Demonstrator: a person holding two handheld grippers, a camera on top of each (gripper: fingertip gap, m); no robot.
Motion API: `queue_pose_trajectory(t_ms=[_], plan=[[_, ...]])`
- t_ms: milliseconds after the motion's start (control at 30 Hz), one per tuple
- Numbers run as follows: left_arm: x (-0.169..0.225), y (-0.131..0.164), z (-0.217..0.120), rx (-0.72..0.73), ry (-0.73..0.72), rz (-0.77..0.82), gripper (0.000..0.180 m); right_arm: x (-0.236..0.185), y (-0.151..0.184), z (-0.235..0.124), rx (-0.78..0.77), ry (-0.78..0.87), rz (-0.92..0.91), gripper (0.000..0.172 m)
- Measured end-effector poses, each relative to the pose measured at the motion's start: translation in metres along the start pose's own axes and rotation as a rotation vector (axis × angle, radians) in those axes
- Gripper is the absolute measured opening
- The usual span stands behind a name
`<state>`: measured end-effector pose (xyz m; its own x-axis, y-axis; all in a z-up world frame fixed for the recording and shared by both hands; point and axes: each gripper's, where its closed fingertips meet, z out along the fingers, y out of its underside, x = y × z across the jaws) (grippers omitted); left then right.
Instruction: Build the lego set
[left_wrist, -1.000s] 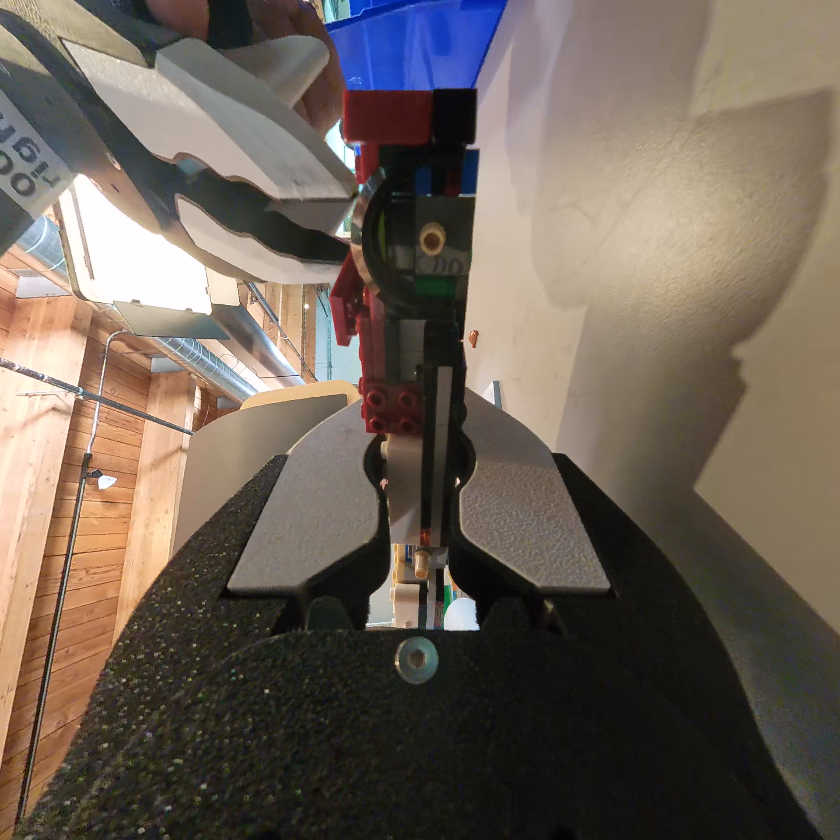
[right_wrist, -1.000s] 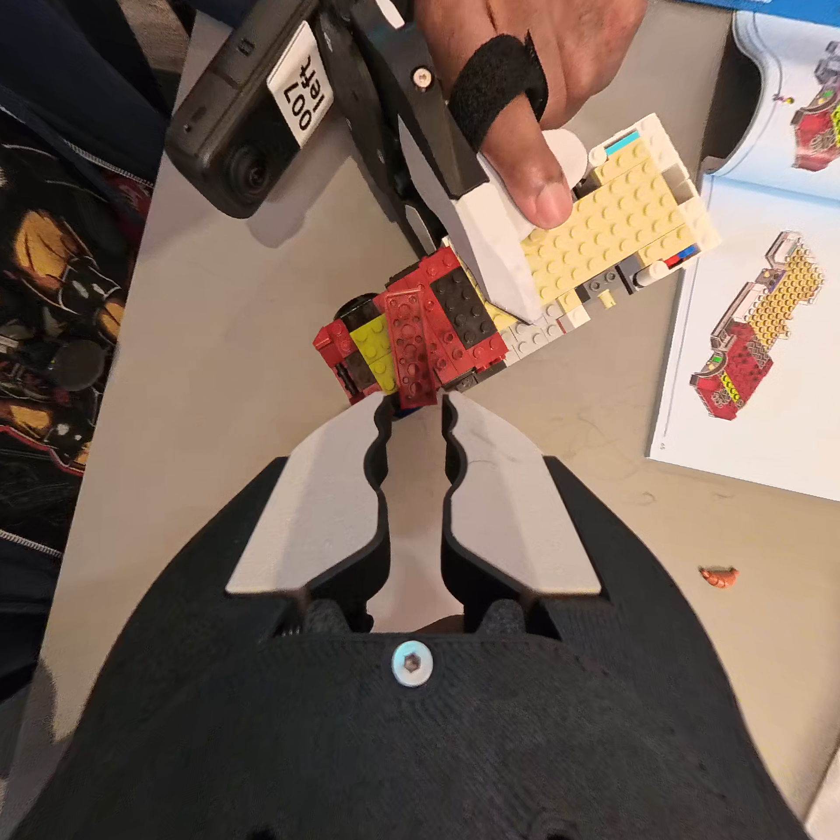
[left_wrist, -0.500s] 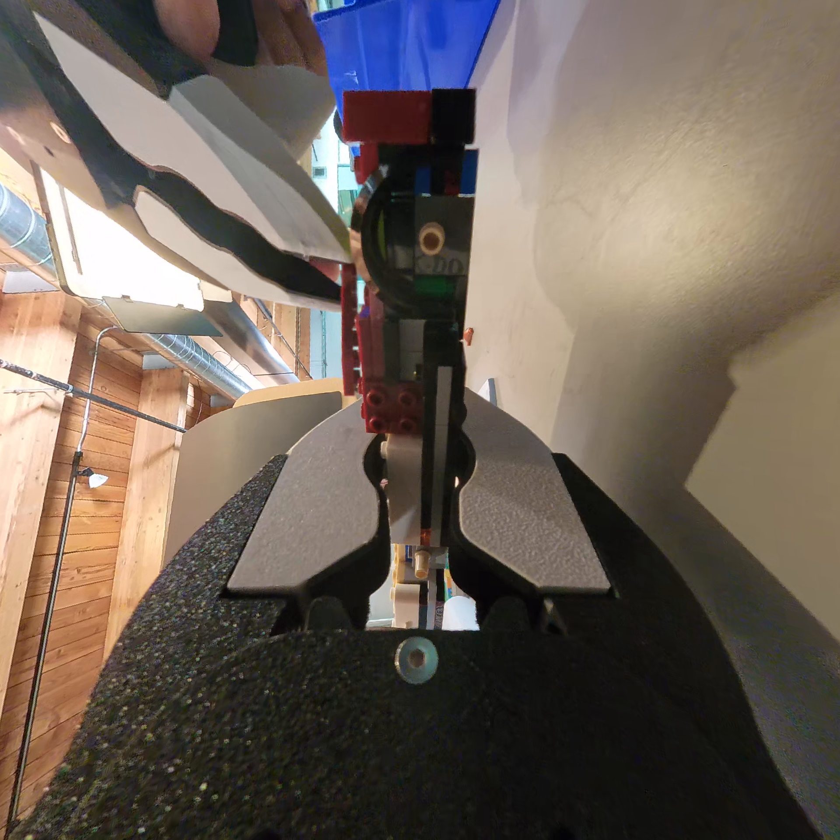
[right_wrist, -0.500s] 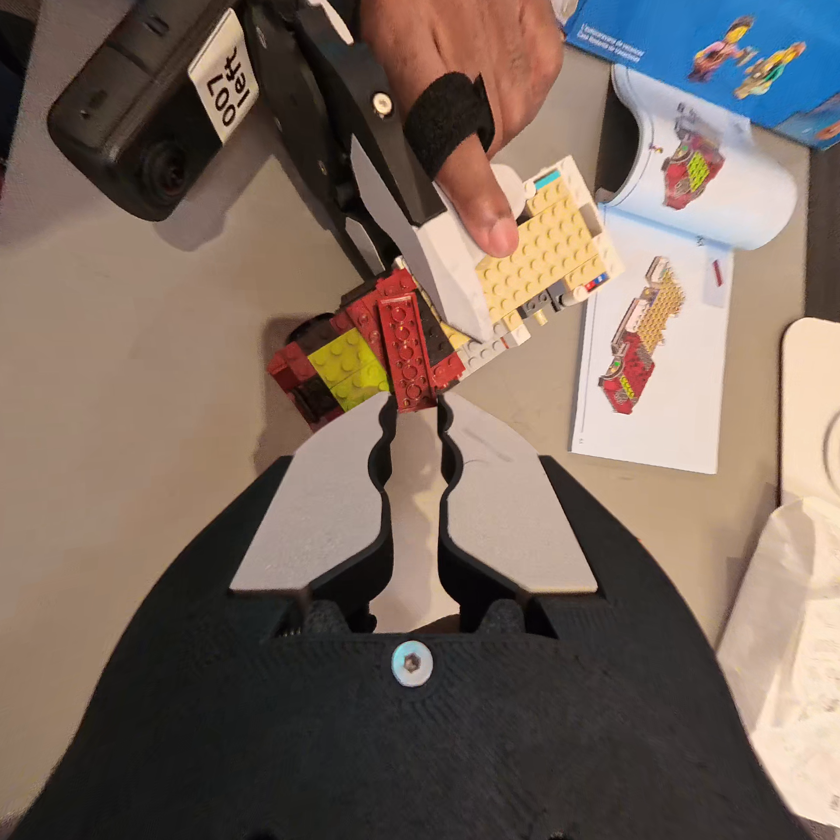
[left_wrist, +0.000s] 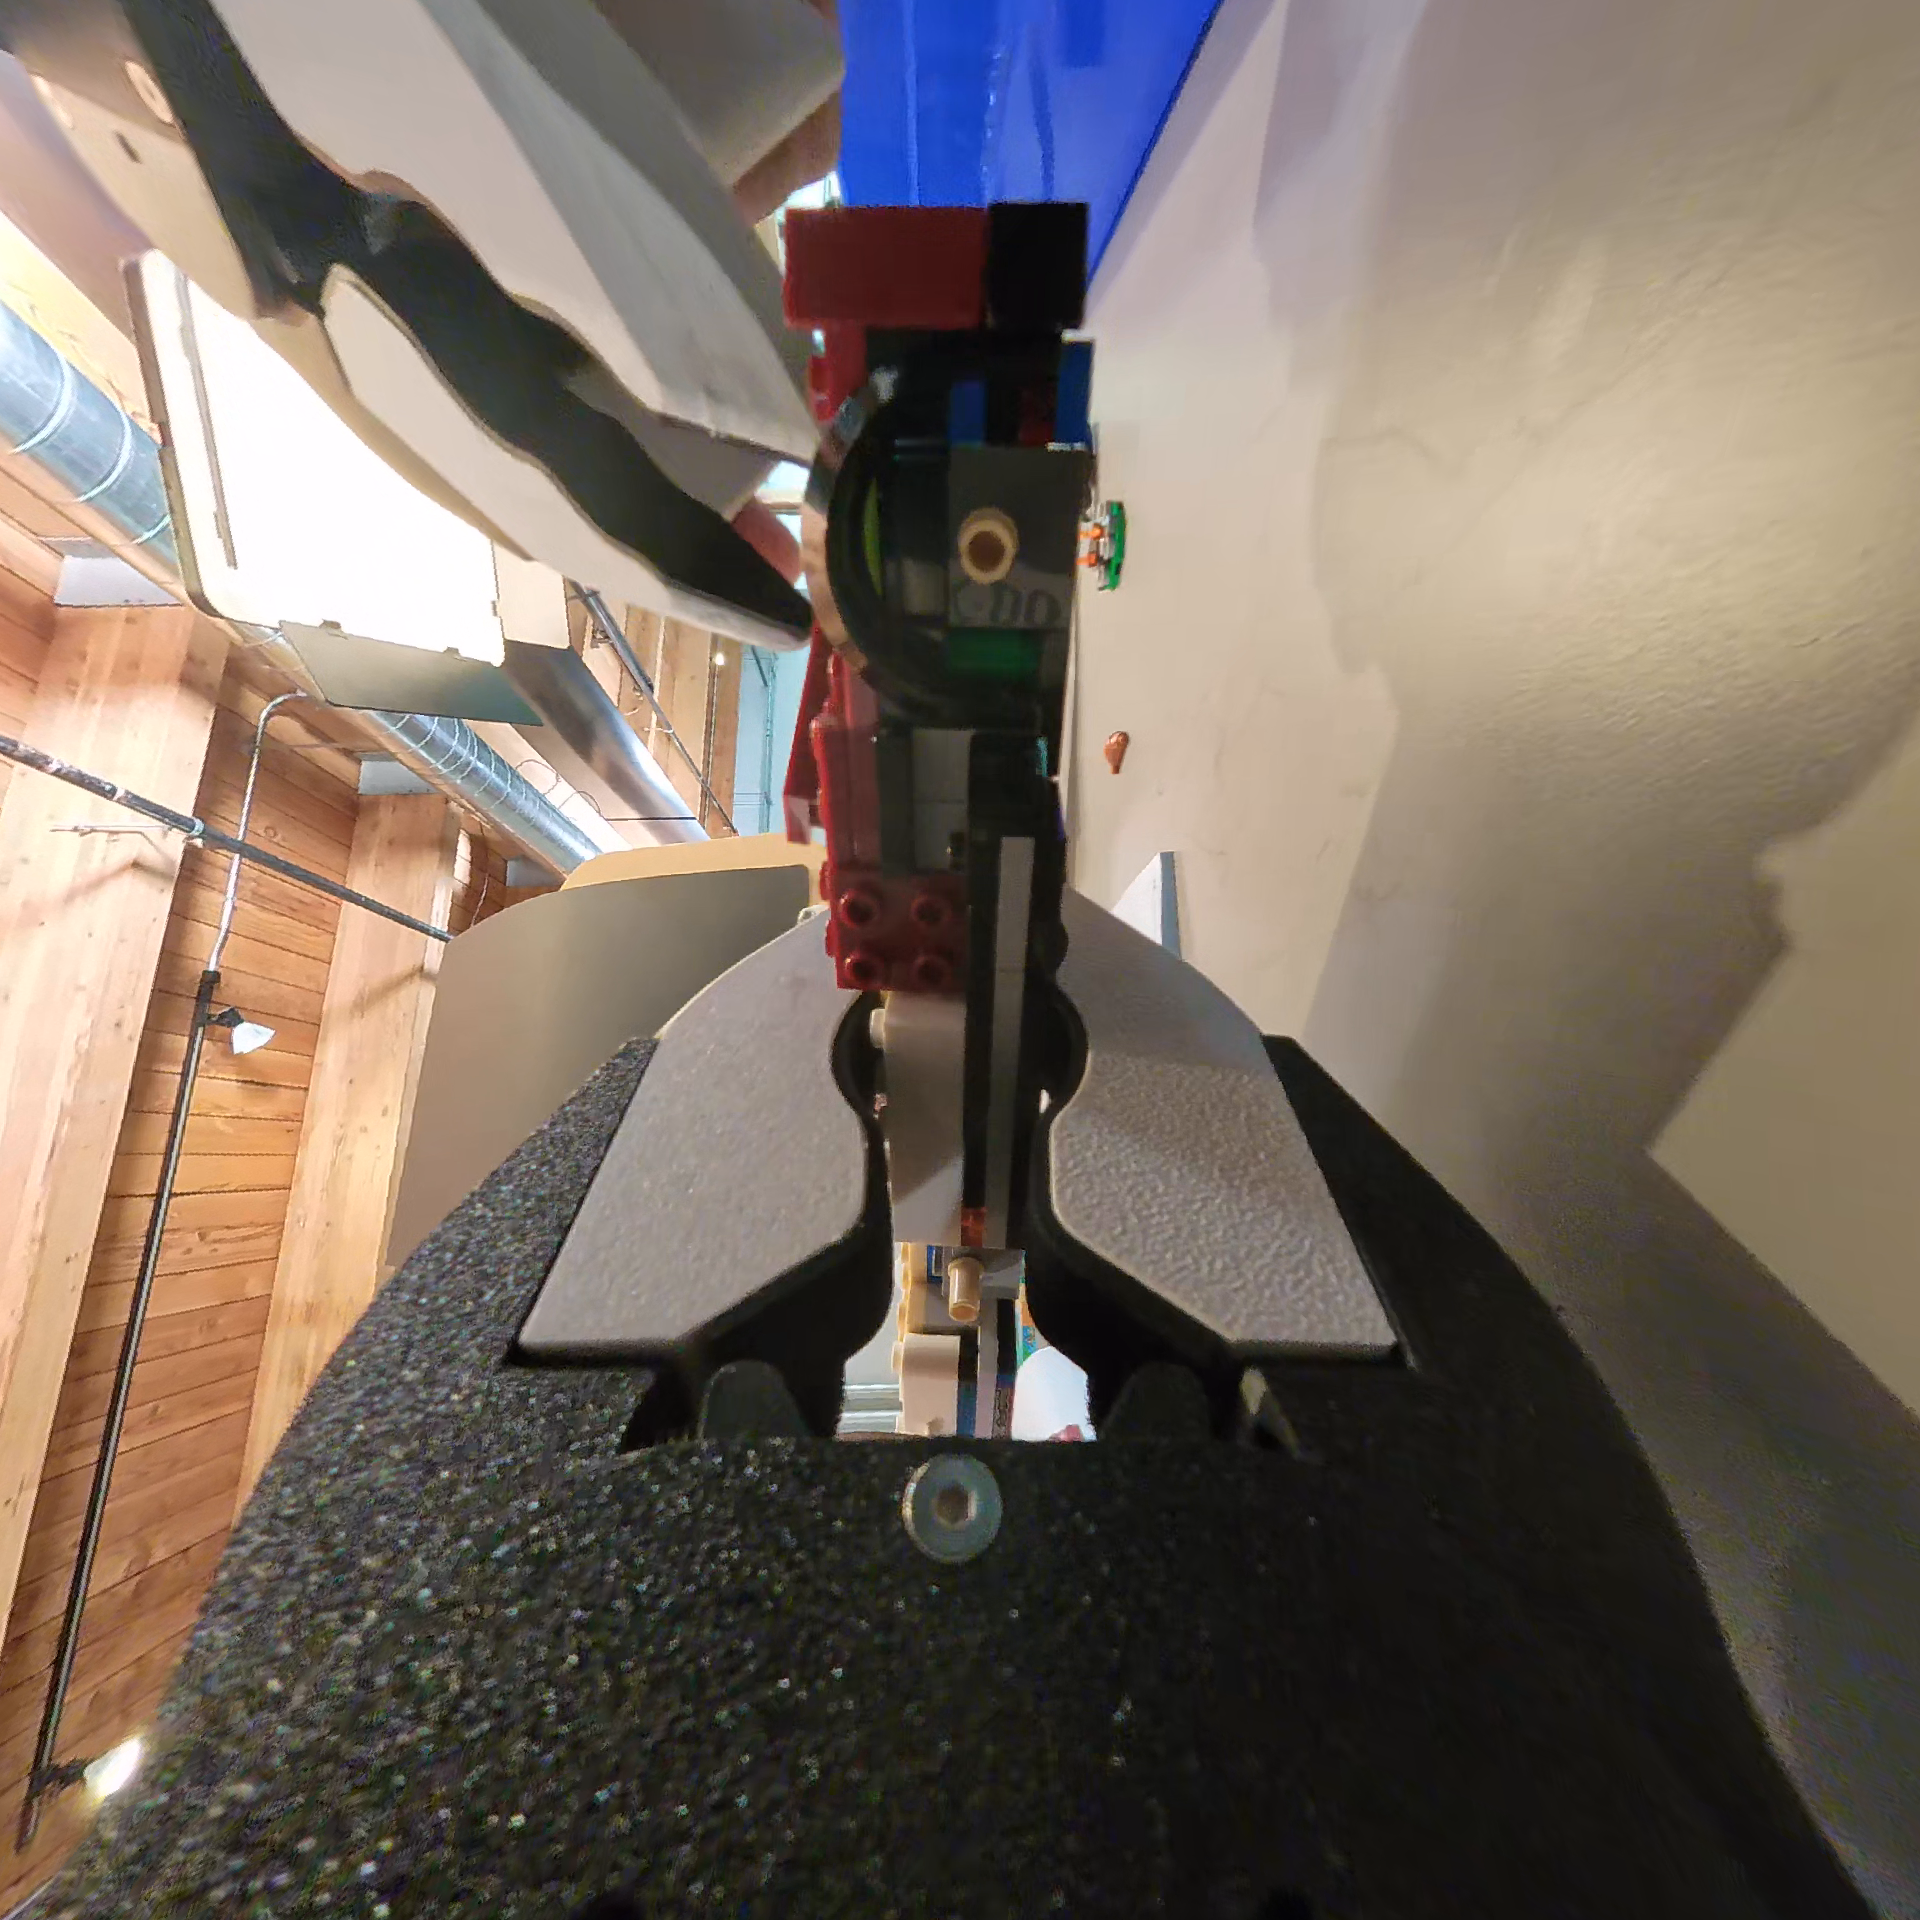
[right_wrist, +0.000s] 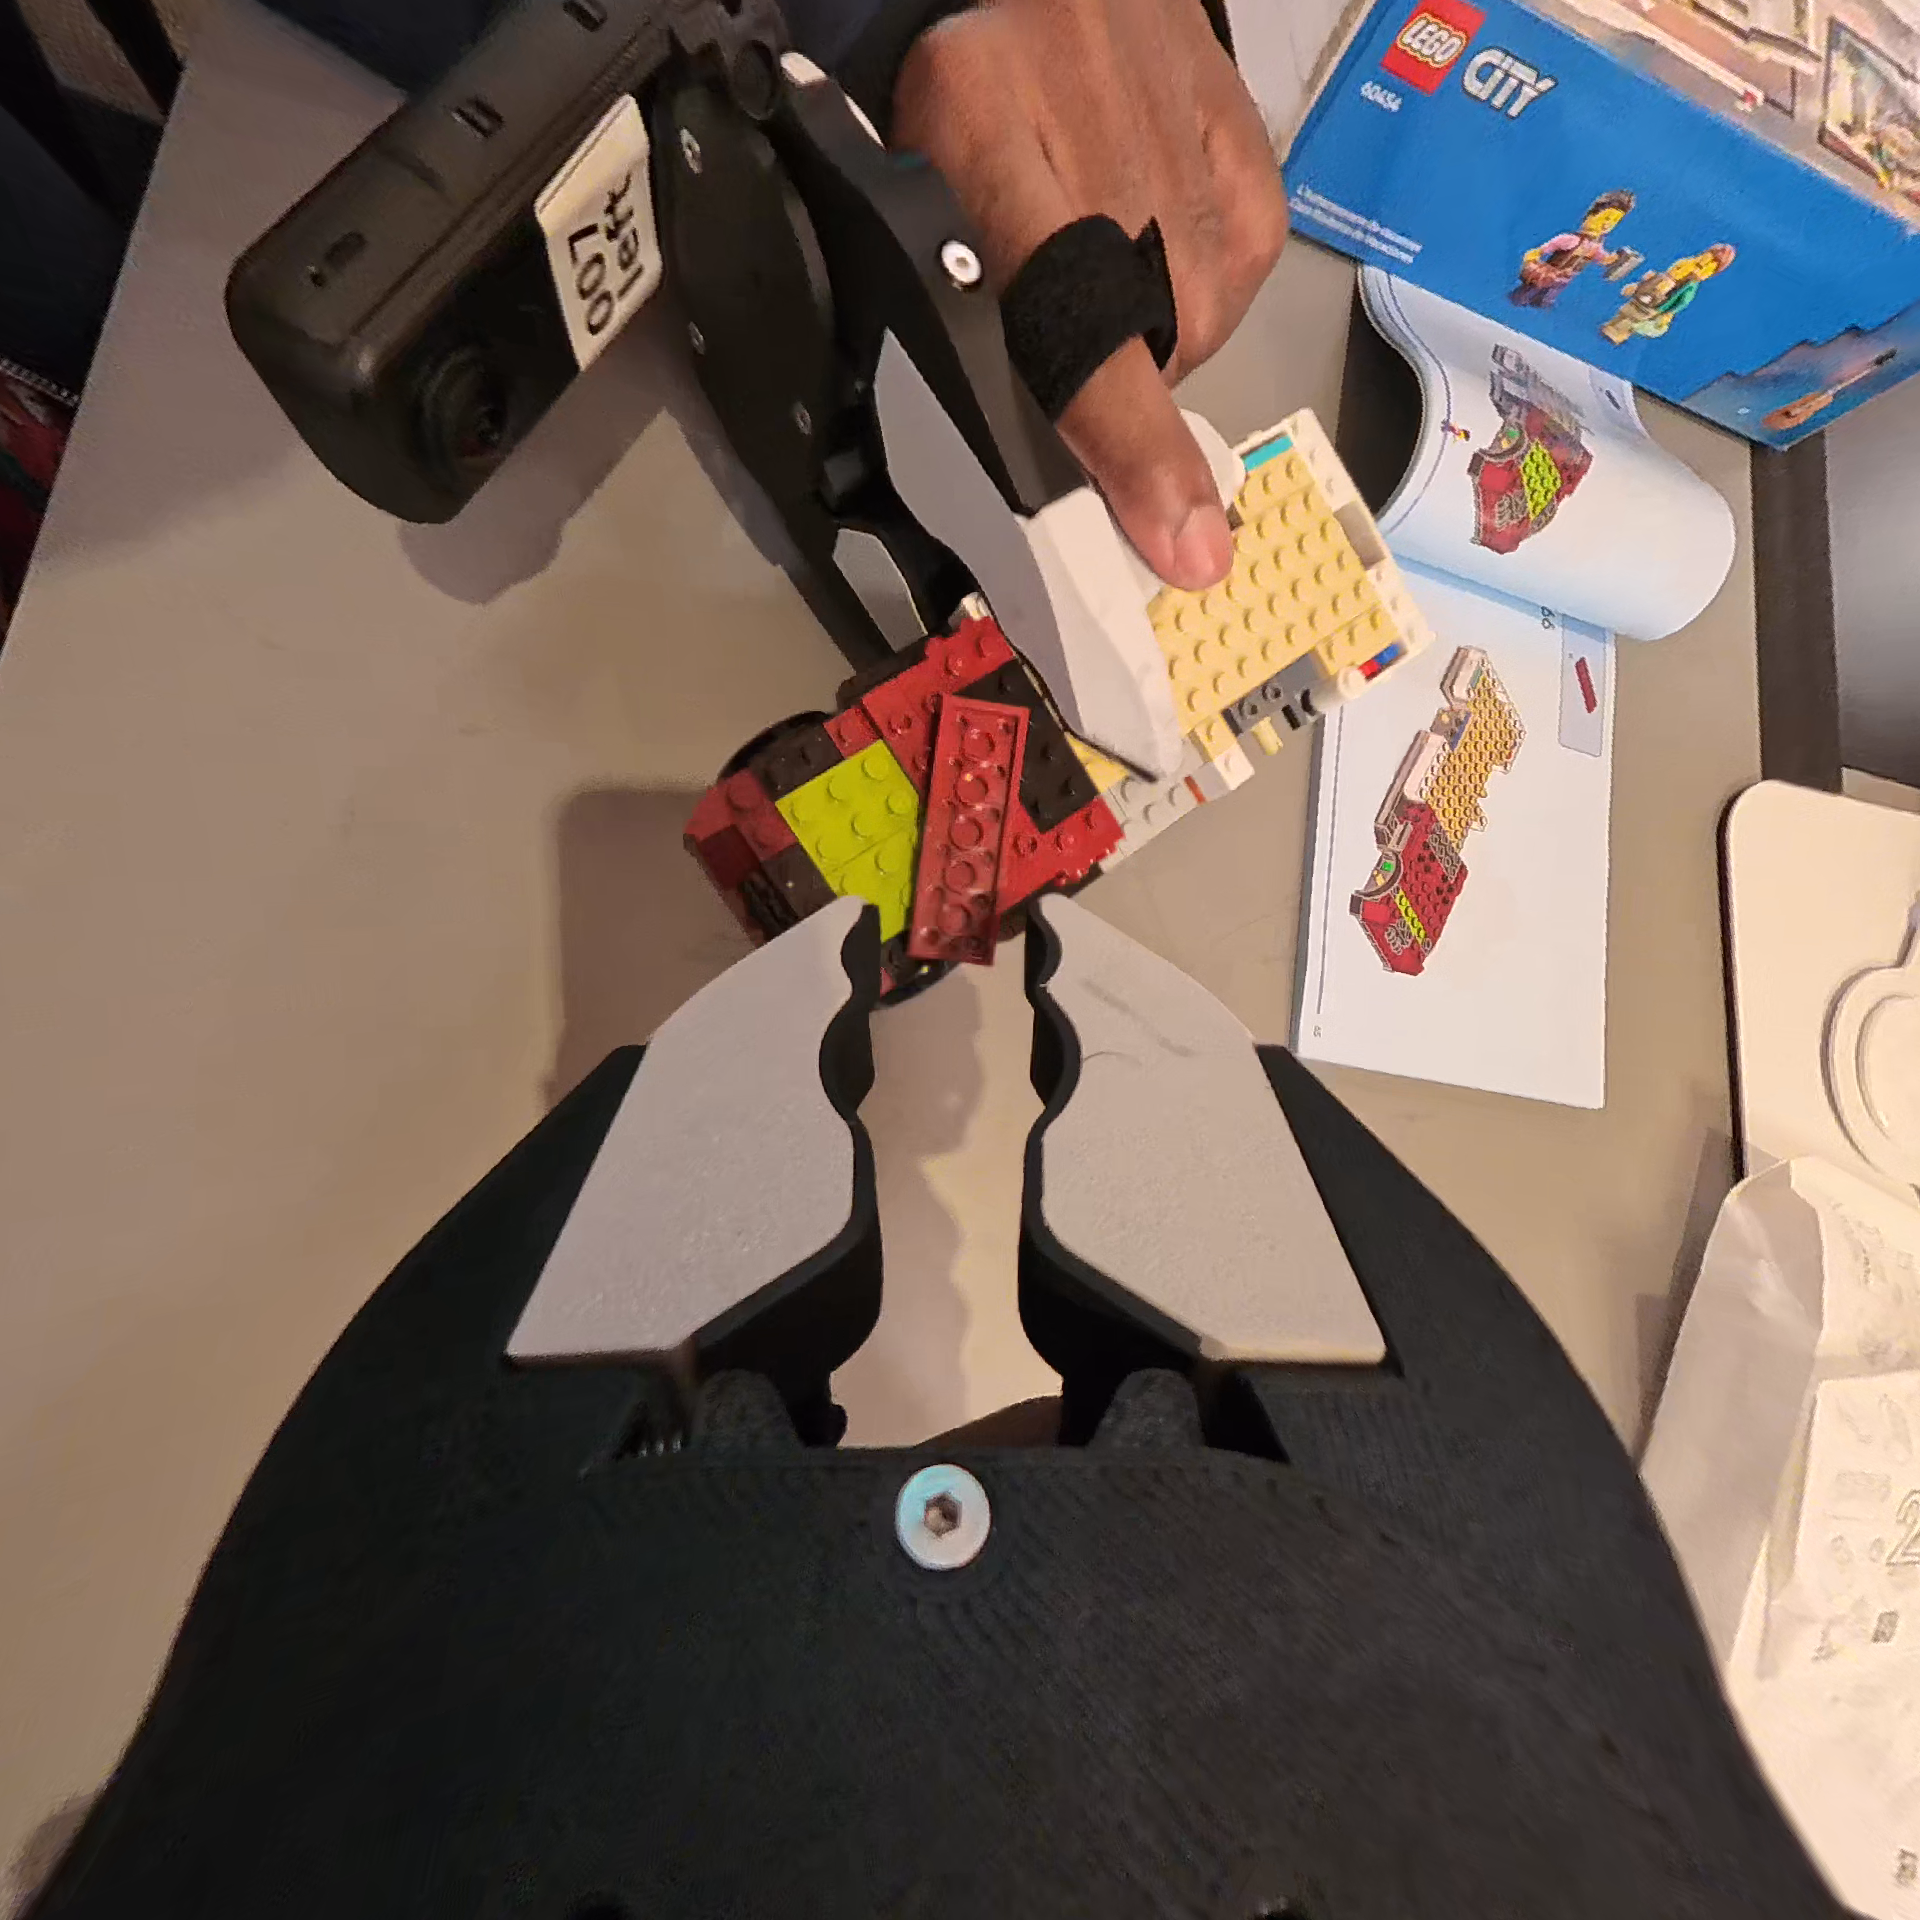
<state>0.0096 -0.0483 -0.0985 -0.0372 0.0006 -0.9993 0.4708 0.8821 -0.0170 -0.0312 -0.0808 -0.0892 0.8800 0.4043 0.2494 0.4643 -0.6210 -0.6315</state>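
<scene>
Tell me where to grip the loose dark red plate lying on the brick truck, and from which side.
Judging by its pose, grip the dark red plate across its two long edges at the near end, which overhangs the truck. Come from the right gripper side, jaws already open astride it; the far end is crowded by the left gripper.

Brick-built vehicle (right_wrist: 1049, 748): red, black and lime front, tan studded rear deck, held clamped above the table. Dark red plate (right_wrist: 961, 842): lies underside-up, skewed across the vehicle's red section.
</scene>
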Motion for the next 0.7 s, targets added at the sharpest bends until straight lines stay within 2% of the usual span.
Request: queue_pose_trajectory(t_ms=[467,700], plan=[[0.001,-0.003,-0.006,0.007,0.0,0.015,0.025,0.005,0.002,-0.005,0.057,-0.144,0.291,0.022],[0.001,-0.003,-0.015,0.008,0.003,0.026,0.025,-0.001,0.005,0.005,-0.009,-0.175,0.285,0.017]])
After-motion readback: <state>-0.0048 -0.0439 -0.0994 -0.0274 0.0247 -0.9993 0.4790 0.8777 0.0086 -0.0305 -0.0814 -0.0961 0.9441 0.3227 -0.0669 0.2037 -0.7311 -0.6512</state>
